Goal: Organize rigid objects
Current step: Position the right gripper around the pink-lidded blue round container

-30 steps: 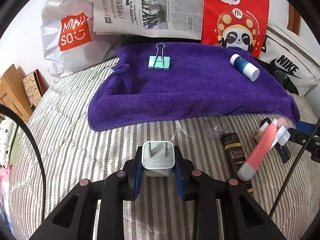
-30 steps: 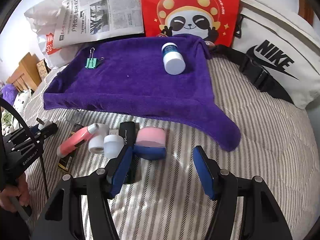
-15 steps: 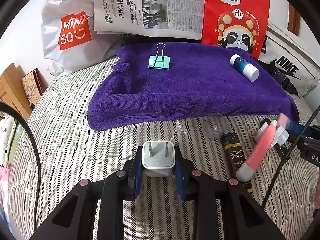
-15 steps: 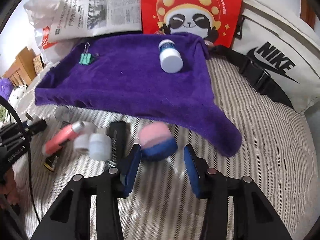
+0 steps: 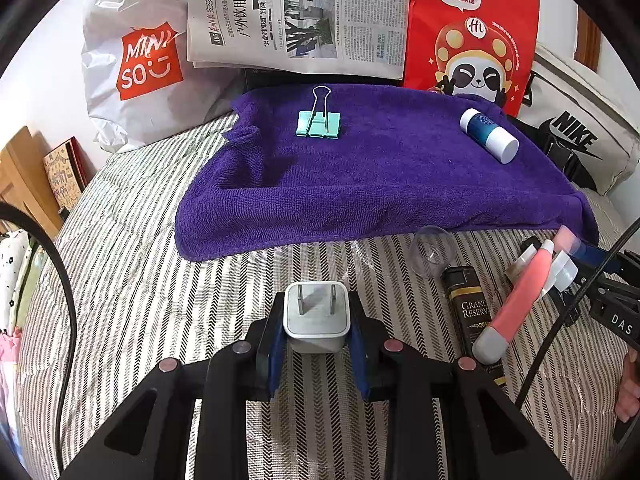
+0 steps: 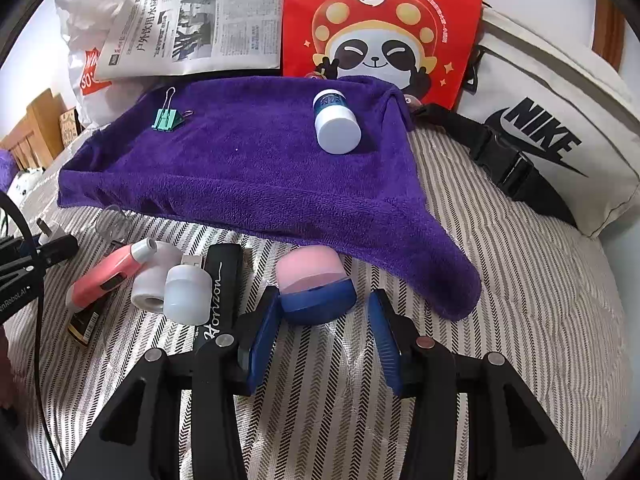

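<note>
A white plug charger [image 5: 316, 320] sits clamped between the pads of my left gripper [image 5: 316, 304], just above the striped bedding. In the right wrist view, a small pink-topped, blue-based round case [image 6: 312, 280] lies tilted between the tips of my right gripper [image 6: 324, 300]. The left pad touches the case and a sliver of bedding shows beside the right pad. Further back, a purple towel [image 6: 240, 168] carries a green binder clip [image 6: 166, 120] and a blue bottle with a white cap [image 6: 336, 124].
Left of the case lie a black "Horizon" stick [image 6: 220, 288], a white cap [image 6: 188, 292], a tape roll [image 6: 154, 284] and a pink pen-like device [image 6: 108, 280]. A black lighter [image 5: 472, 308] and clear dome [image 5: 432, 250] lie nearby. Bags and newspaper [image 5: 300, 20] wall off the back.
The right jaws have narrowed from wide apart to close around the pink-and-blue case, which now sits tilted between them. The left gripper and its charger have not moved.
</note>
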A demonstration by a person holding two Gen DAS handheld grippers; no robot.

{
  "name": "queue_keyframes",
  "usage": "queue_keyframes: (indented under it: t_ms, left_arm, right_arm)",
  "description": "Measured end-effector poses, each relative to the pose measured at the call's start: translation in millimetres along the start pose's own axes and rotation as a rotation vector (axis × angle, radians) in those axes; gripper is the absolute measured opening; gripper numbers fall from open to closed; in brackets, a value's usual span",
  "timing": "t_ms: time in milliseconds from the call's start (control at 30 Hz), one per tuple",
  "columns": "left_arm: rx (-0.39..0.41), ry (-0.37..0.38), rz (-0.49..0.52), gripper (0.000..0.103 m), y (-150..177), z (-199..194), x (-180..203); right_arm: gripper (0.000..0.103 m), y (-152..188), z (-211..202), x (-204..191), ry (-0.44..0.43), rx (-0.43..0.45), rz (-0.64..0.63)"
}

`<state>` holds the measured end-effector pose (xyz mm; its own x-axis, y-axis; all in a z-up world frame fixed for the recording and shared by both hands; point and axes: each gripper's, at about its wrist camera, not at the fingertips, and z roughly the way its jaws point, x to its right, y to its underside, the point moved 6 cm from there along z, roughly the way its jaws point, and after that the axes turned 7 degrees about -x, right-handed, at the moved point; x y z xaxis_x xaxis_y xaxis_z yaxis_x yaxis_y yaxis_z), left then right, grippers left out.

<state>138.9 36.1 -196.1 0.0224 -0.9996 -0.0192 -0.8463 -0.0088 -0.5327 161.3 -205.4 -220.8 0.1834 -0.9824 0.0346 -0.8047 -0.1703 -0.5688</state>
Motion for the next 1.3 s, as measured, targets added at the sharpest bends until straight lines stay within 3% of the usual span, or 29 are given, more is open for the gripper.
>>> queue_keyframes:
  t_ms: [1300]
  left_arm:
    - [0.005,-0.031,0.019,0.027,0.2,0.9,2.2]
  right_arm:
    - [0.045,-0.7,-2.6,-0.6,0.008,0.002,-0.004]
